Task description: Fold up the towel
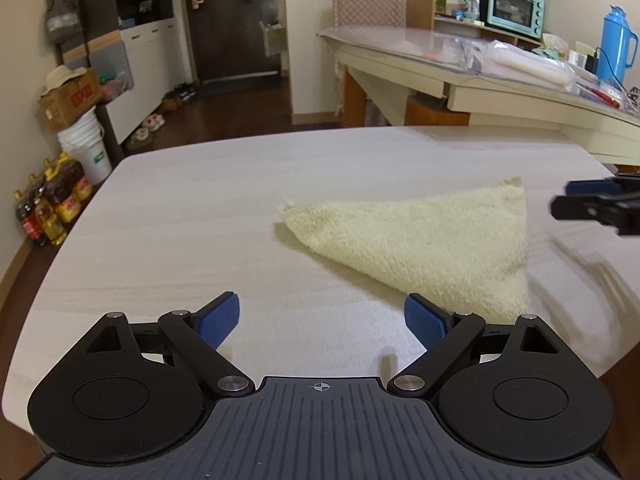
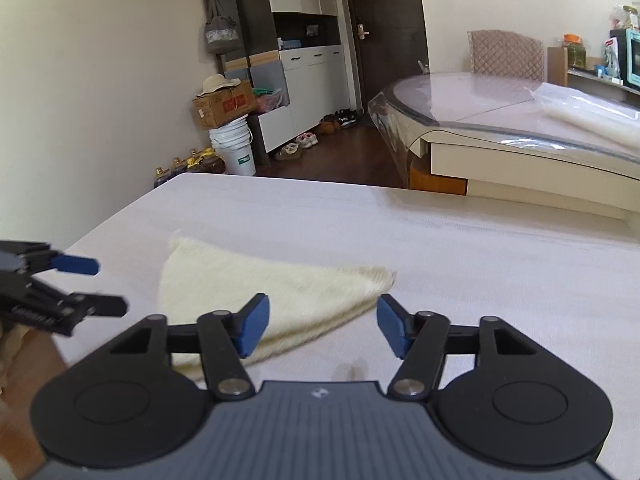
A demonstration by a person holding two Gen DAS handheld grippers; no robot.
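Observation:
A cream towel [image 1: 424, 240] lies folded into a triangle on the pale table [image 1: 180, 216]. It also shows in the right wrist view [image 2: 256, 292]. My left gripper [image 1: 322, 322] is open and empty, just short of the towel's near corner. My right gripper [image 2: 322, 330] is open and empty, above the towel's near edge, its left pad over the cloth. The right gripper shows at the right edge of the left wrist view [image 1: 596, 200]. The left gripper shows at the left edge of the right wrist view [image 2: 64, 288], open beside the towel.
A second table [image 1: 480, 76] with plastic sheets, a blue flask [image 1: 618, 44] and a teal oven [image 1: 514, 8] stands behind. Oil bottles [image 1: 48, 208], a white bucket [image 1: 86, 144] and a cardboard box [image 1: 68, 100] sit on the floor at left.

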